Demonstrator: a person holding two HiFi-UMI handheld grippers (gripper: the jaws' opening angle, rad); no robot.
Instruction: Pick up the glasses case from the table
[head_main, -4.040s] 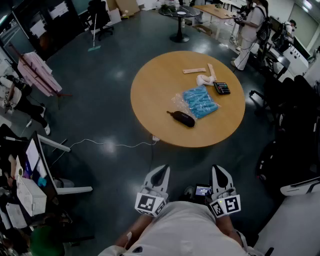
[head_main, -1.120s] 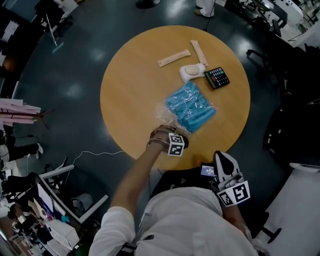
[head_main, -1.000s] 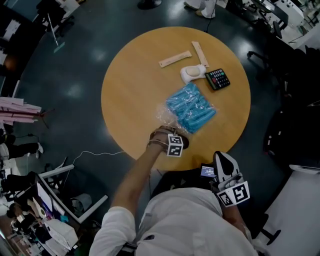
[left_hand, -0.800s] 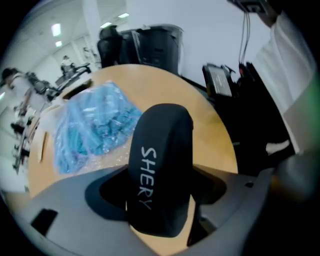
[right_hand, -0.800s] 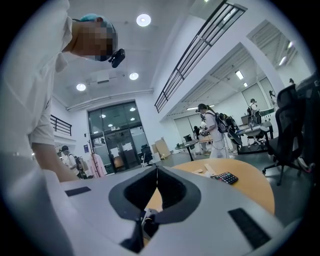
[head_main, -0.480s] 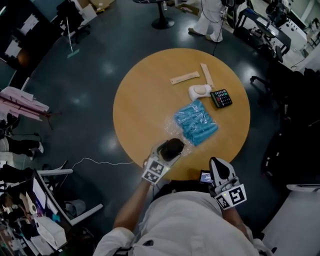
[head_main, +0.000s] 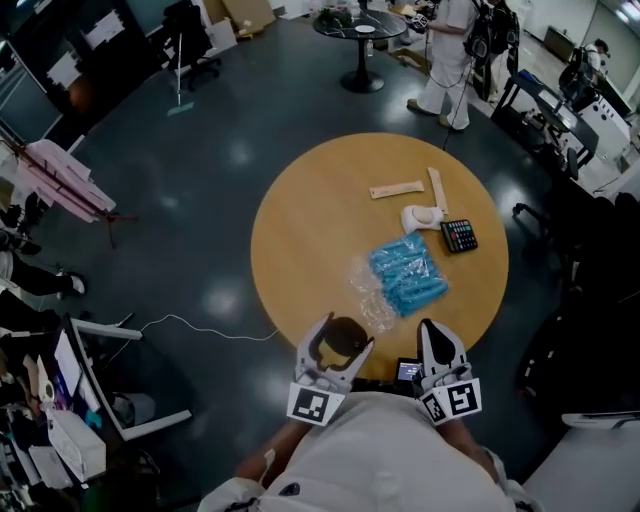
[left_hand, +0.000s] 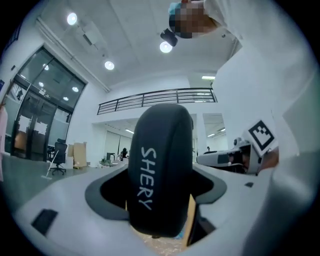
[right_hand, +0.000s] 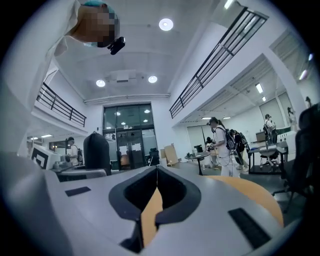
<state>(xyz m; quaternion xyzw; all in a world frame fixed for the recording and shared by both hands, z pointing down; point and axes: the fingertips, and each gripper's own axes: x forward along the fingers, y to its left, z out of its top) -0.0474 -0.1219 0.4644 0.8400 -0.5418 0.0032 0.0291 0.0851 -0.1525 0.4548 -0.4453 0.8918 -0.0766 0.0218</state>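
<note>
Table (head_main: 300, 230) left half bare, open passage; blue packet (head_main: 408, 278) (crinkled plastic (head_main: 372, 300) beside) and calculator (head_main: 459, 236) crowd right half.

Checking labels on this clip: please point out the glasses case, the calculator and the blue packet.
glasses case (left_hand: 162, 172), left gripper view, middle of its dark shell.
calculator (head_main: 459, 236), head view, its keypad.
blue packet (head_main: 408, 275), head view, centre of the blue contents.
</note>
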